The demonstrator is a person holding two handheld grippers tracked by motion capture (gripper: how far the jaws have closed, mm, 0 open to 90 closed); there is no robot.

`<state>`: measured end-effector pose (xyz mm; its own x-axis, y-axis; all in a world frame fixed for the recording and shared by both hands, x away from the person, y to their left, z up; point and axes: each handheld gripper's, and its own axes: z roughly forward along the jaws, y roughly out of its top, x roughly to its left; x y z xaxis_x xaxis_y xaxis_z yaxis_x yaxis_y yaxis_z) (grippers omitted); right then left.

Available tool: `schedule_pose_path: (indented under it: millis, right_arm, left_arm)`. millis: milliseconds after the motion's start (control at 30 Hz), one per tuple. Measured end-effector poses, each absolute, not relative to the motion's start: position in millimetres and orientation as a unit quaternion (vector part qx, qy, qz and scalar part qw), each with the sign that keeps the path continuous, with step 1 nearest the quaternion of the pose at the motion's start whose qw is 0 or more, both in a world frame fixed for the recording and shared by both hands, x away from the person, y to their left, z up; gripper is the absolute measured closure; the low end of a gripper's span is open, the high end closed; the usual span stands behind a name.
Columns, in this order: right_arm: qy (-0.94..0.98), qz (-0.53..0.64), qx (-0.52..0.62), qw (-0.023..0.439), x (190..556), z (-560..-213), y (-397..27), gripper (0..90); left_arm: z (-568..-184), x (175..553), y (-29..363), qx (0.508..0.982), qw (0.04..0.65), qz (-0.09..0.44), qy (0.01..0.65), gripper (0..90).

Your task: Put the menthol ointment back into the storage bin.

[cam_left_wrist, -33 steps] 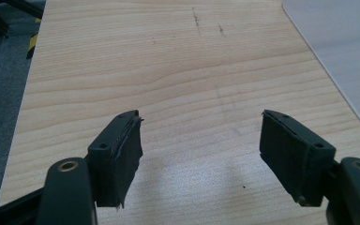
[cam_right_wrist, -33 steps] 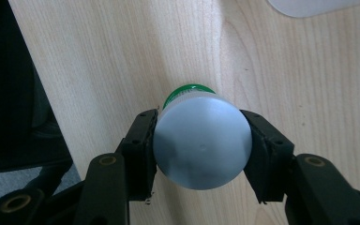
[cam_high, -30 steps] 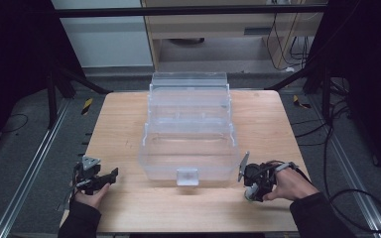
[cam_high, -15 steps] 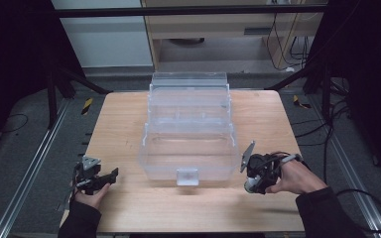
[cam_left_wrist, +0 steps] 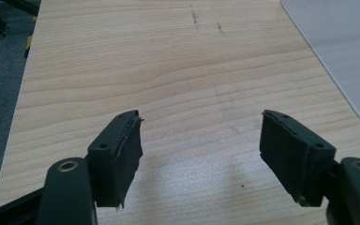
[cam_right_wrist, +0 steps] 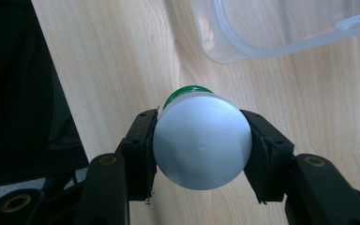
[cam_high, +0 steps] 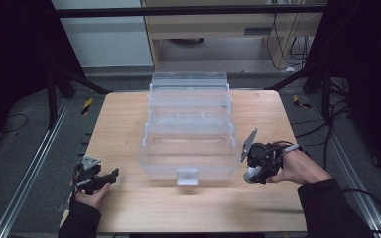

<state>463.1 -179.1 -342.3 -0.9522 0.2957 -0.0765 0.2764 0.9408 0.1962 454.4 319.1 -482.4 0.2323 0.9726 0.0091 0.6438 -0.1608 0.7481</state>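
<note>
- The wooden table (cam_high: 129, 124) spreads out in front of me, pale and grained.
- A clear plastic box (cam_high: 188, 129) with stepped tiers stands in the middle of the table, its small latch facing me.
- My right hand (cam_high: 297, 168) holds the right gripper (cam_high: 252, 173) just beside the box's near right corner, above the wood.
- My left gripper (cam_high: 110, 174) sits at the table's near left edge, well apart from the box; its jaws stand wide apart with nothing between them, only bare wood beyond.
- The bottle (cam_right_wrist: 201, 140), with a round grey-white end and a green band behind it, is clamped between my right gripper's two pads, which press on its opposite sides; the box's rounded corner lies near it.
</note>
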Motion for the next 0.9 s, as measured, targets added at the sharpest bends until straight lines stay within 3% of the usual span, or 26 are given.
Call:
schedule_pose_path:
  millis: [900]
  right_arm:
    - [0.981,0.106,0.147,0.065,483,-310,-165,50.1]
  left_arm:
    - [-482,455,319,0.719,0.319,0.255,0.562,29.1]
